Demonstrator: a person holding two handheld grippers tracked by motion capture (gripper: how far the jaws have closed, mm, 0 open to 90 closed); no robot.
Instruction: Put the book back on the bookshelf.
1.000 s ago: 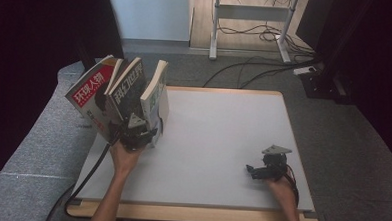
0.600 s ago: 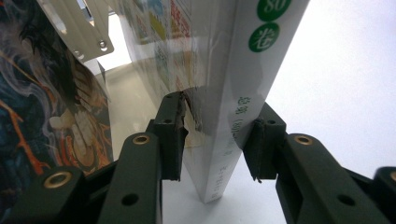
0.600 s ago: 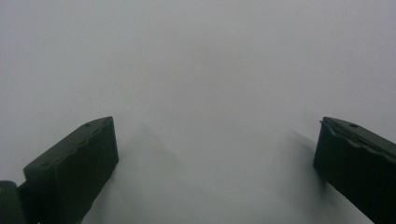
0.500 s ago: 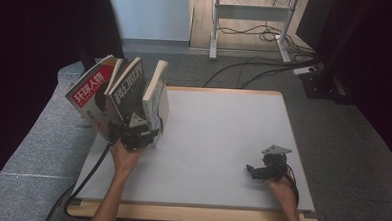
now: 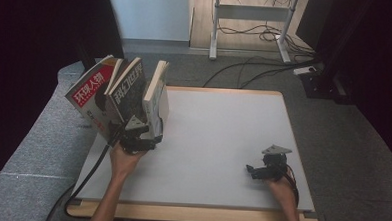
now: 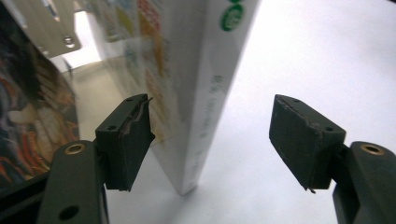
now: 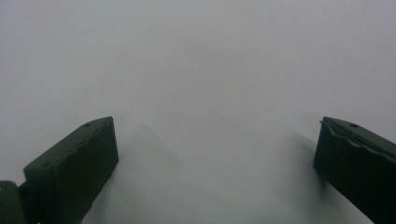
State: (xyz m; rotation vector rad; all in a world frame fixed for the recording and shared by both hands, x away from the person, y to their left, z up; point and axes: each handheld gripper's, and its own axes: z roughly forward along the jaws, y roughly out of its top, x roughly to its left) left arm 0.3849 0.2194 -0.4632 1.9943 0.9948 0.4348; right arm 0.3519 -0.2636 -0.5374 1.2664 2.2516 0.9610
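Three books stand leaning at the white table's [image 5: 223, 136] left edge; the rightmost pale-covered book [image 6: 205, 88] sits placed between the left gripper's [image 6: 210, 140] just-opened jaws, unpinched. Withdrawal remains.

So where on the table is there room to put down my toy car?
The white table is bare across its middle, from the cream book at the left to the right gripper, and along the far edge. The near left corner is crowded: three leaning books and the left gripper, jaws just opened around the cream book.
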